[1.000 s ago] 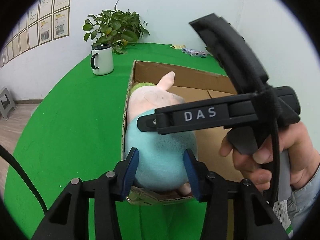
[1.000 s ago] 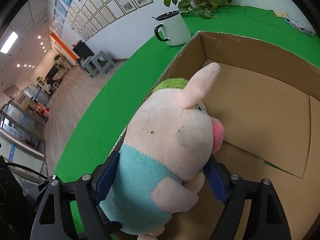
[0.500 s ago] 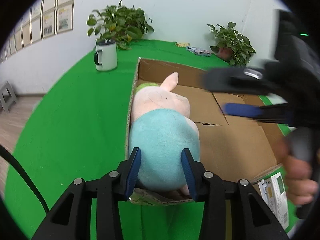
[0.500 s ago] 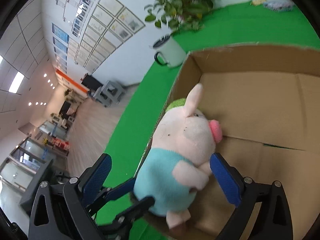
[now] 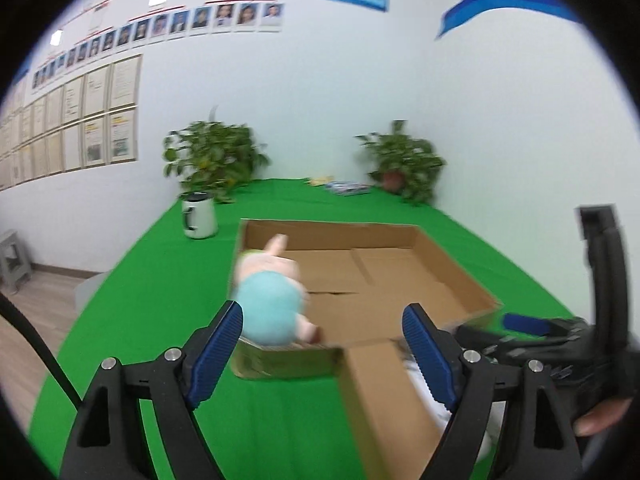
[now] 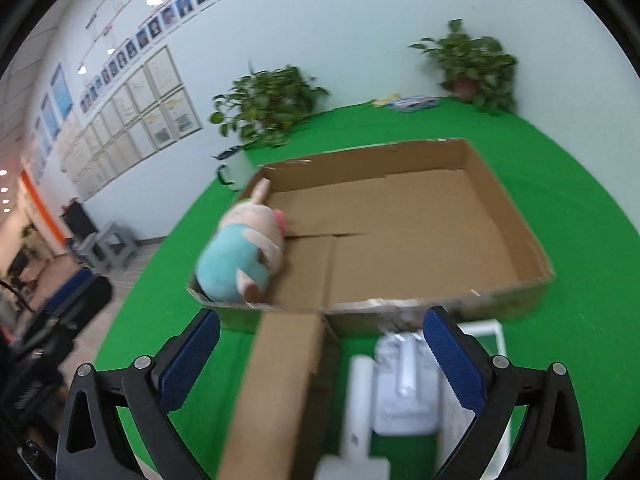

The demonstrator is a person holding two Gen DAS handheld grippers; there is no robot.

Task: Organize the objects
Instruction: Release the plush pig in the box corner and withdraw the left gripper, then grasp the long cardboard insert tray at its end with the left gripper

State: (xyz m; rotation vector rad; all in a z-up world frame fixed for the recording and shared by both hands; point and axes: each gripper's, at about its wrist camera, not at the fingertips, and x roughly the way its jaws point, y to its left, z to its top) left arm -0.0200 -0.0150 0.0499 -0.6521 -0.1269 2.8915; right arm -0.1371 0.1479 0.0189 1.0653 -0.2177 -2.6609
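Blue rubber pads on both claws, and both are spread wide with nothing between the fingers. The left claw (image 5: 322,344) hangs just in front of the near edge of the cardboard box (image 5: 440,256), and the right claw (image 6: 320,356) sits near that same edge, above some blurry white stuff (image 6: 404,384) I can't make out. A long box flap (image 6: 276,392) sticks out toward the cameras between the fingers. The plush pig (image 6: 244,248), pink with a light blue shirt, lies inside the box in its near left corner, snout pointing toward the middle. The box sits on a green table (image 5: 160,280). Further back there's a white mug (image 5: 199,220) by a leafy plant (image 5: 212,160), and a second plant (image 5: 404,168) in the far right corner.
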